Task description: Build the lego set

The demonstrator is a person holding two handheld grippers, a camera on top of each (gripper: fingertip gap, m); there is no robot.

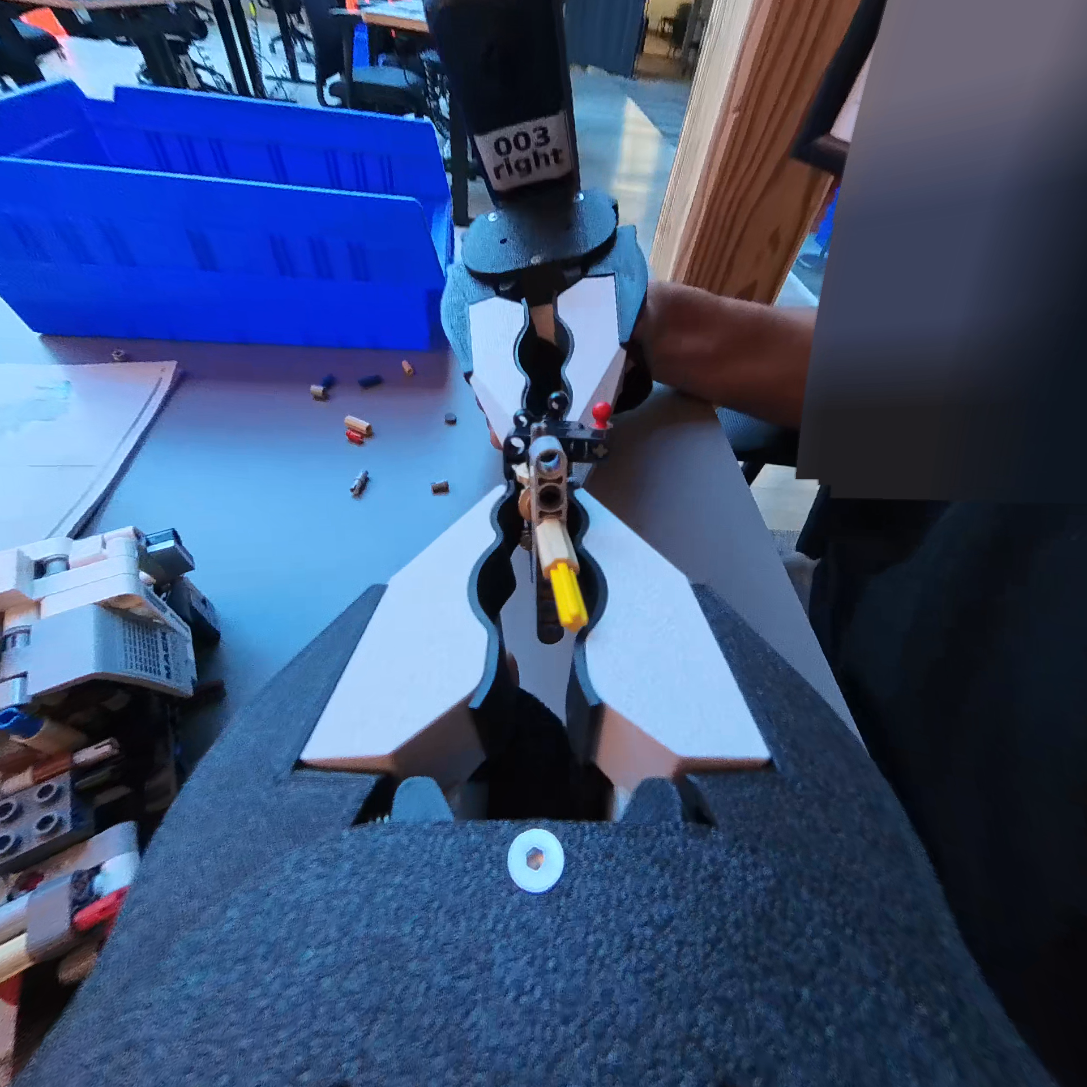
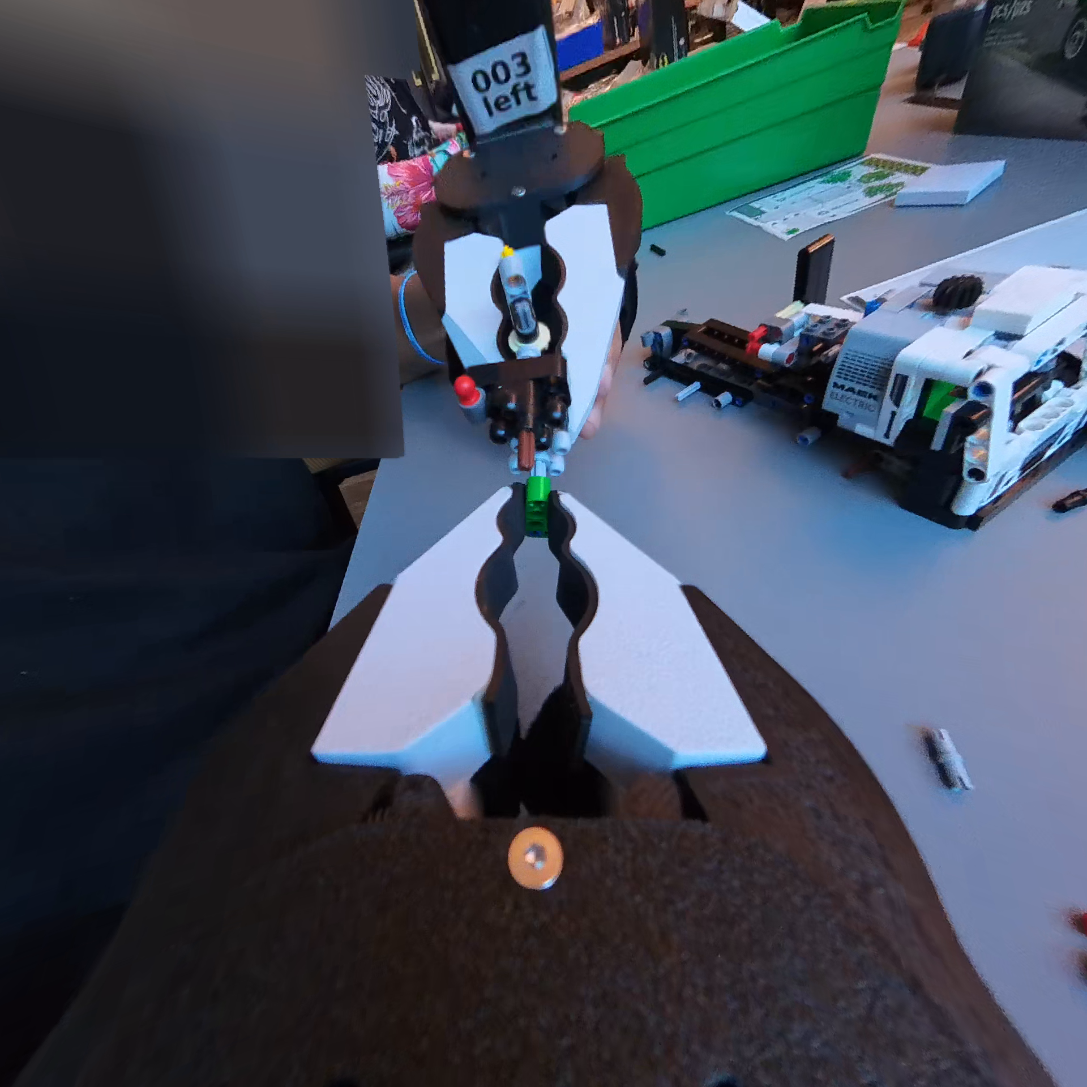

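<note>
The two hand-held grippers face each other tip to tip above the near edge of the grey bench point(image 1: 282, 529). The left gripper point(image 1: 538, 500) has its jaws clenched on a small lego sub-assembly point(image 1: 547, 500) of tan, grey and black pieces, with a yellow cross-shaped axle point(image 1: 567, 594) lying back between the white fingers point(image 1: 423, 647) and a red ball-headed pin point(image 1: 601, 414) sticking up at its far end. The right gripper point(image 2: 534, 500) has its jaws closed on a small bright green lego brick point(image 2: 536, 506), held right at the tips and touching the light grey pins at the front of the sub-assembly.

In the right wrist view, a partly built white, grey and black lego truck point(image 2: 882, 376) rests on the bench to the right, well apart from the grippers. Behind it lie a printed sheet of green stickers point(image 2: 823, 194) and a long green plastic bin point(image 2: 735, 117). A short grey and black pin point(image 2: 947, 756) lies alone nearer the camera.

In the left wrist view, a blue plastic bin point(image 1: 217, 235) stands at the far left of the bench, with several small loose lego pins point(image 1: 359, 426) in tan, red, blue and black scattered in front of it. The person's hand point(image 1: 706, 347) grips the right gripper from the side.
</note>
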